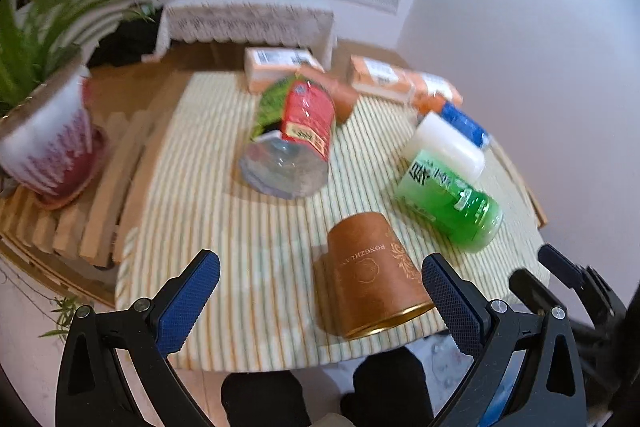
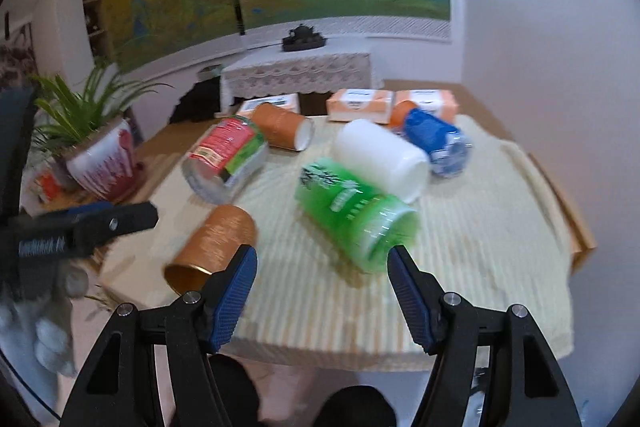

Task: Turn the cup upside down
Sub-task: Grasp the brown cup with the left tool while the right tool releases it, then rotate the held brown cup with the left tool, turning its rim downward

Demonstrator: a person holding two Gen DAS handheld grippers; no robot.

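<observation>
On the striped mat (image 1: 240, 227), every cup lies sideways, none inverted; left gripper (image 1: 320, 291) and right gripper (image 2: 322, 287) both gape empty; brown cup (image 1: 376, 275) nearest.

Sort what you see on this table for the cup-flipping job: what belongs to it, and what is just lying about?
Belongs to the job:
brown cup, on its side, nearest
green cup
white cup
left gripper, open
right gripper, open

Lying about:
potted plant
orange boxes
striped mat
</observation>
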